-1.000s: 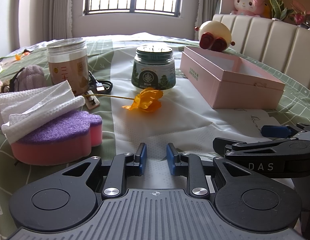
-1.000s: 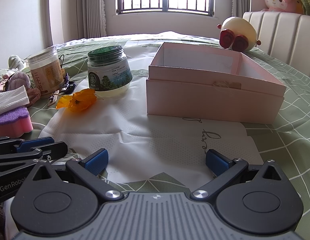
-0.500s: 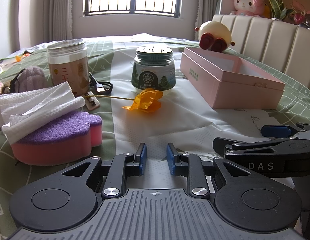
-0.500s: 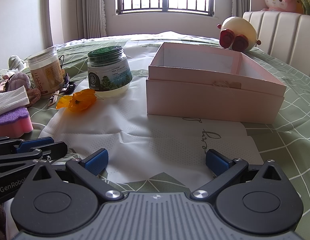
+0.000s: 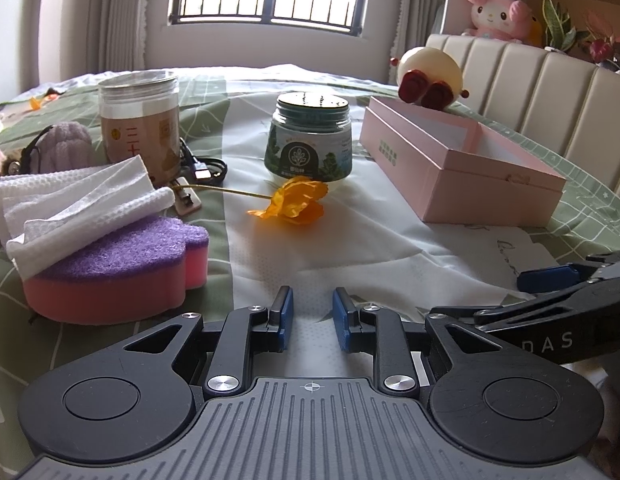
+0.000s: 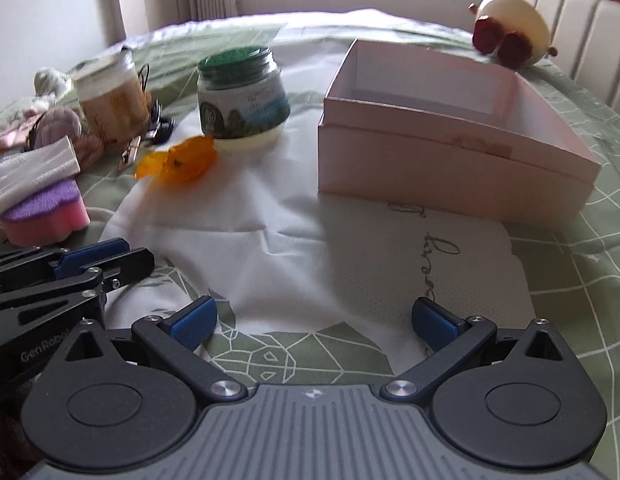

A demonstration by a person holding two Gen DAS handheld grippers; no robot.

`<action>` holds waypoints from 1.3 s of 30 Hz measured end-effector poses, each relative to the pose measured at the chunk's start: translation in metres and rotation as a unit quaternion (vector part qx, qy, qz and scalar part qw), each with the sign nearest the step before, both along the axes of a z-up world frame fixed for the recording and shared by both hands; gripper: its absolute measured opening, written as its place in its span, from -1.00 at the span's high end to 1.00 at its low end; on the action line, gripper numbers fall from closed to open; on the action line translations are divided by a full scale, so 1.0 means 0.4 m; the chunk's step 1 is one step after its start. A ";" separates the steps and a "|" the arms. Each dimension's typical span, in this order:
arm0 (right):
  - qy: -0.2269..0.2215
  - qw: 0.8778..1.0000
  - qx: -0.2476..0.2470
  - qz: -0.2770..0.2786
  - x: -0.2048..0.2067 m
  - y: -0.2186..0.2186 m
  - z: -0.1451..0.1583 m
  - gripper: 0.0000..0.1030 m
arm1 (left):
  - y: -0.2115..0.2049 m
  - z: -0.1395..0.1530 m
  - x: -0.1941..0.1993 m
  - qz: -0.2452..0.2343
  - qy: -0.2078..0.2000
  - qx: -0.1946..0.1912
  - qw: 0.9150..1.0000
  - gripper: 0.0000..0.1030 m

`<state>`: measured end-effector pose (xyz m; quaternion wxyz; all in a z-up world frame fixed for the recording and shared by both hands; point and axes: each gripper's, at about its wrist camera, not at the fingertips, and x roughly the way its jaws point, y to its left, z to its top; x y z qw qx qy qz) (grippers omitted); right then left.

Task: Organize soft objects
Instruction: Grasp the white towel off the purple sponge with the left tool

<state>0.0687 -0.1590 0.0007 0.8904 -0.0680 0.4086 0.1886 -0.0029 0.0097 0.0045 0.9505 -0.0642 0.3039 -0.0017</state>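
A pink and purple sponge (image 5: 110, 276) lies at the left with a folded white cloth (image 5: 74, 208) on top; both show in the right wrist view too, sponge (image 6: 46, 216), cloth (image 6: 30, 172). An orange fabric flower (image 5: 298, 200) (image 6: 178, 158) lies mid-table. An open pink box (image 5: 462, 160) (image 6: 450, 128) stands at the right, empty. My left gripper (image 5: 312, 318) is nearly shut and empty, low over the white sheet. My right gripper (image 6: 314, 322) is wide open and empty, raised in front of the box.
A green-lidded jar (image 5: 310, 140) and a clear jar (image 5: 140, 120) stand behind the flower. A black cable (image 5: 206, 168) and a purple knit item (image 5: 66, 144) lie at the left. A cream plush toy (image 5: 428, 74) sits behind the box. A padded headboard (image 5: 550, 92) is at the right.
My right gripper has lifted and tilted down, so its view now looks more steeply onto the box and table and is blurred. The left gripper has not moved.
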 end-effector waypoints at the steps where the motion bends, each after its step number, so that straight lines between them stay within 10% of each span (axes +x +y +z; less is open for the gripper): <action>1: 0.007 1.000 -0.005 0.004 0.006 0.002 0.001 -1.00 | 0.000 0.001 -0.004 -0.002 0.000 0.000 1.000 0.51; 8: -0.009 1.000 -0.022 -0.002 -0.026 0.017 0.003 -1.00 | 0.083 0.076 -0.088 -0.049 -0.032 -0.055 0.997 0.51; 14: -0.015 1.000 -0.012 0.008 -0.055 0.038 0.021 -1.00 | 0.277 0.189 -0.146 0.062 -0.121 -0.052 0.989 0.52; 20: -0.035 0.998 0.009 0.052 -0.104 0.086 0.061 -1.00 | 0.473 0.153 -0.069 0.122 -0.048 -0.151 0.980 0.52; 24: -0.046 0.996 -0.001 0.074 -0.132 0.116 0.056 -1.00 | 0.455 0.129 -0.068 0.043 -0.023 -0.172 0.984 0.52; 32: -0.063 0.995 -0.010 0.071 -0.135 0.121 0.048 -1.00 | 0.291 0.122 -0.105 -0.101 0.001 -0.049 0.994 0.48; 36: -0.072 0.994 -0.009 0.076 -0.143 0.124 0.055 -1.00 | 0.302 0.117 -0.076 -0.003 -0.004 0.073 0.997 0.42; 39: -0.090 0.992 -0.012 0.086 -0.156 0.129 0.069 -1.00 | 0.342 0.096 -0.051 0.098 0.001 0.175 0.980 0.45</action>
